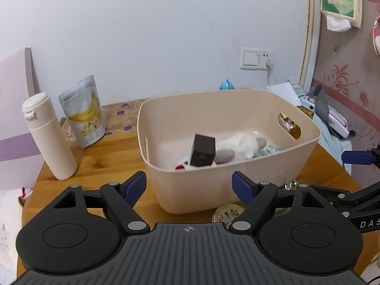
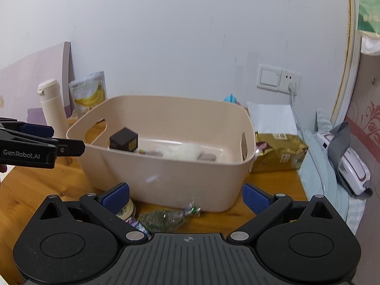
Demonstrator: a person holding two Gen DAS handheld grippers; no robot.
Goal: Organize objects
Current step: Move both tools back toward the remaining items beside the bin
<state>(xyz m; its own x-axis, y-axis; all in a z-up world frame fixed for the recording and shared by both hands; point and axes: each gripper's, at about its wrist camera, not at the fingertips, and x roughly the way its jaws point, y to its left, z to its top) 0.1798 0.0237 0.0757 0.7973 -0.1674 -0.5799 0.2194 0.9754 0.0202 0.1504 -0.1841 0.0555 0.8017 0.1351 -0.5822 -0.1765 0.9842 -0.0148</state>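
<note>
On the table: beige bin (image 1: 213, 182) holds black box (image 1: 203, 150), plush toy (image 1: 239, 146).
Left out: round tin (image 1: 226, 213), candy bag (image 2: 161, 219), bottle (image 1: 47, 135), banana pouch (image 1: 84, 112).
Left gripper (image 1: 188, 187): spread wide, empty.
Right gripper (image 2: 186, 198): spread wide, empty.
Progress: seemingly midway.

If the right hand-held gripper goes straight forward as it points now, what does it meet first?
Probably the near wall of the beige bin, directly ahead of the open right hand-held gripper. The candy wrapper on the table lies lower, perhaps under its path; depth is unclear.

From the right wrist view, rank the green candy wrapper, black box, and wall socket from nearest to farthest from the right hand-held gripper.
1. Green candy wrapper: on the table, just ahead of the right hand-held gripper.
2. Black box: inside the beige bin, left part.
3. Wall socket: on the back wall, right.
</note>
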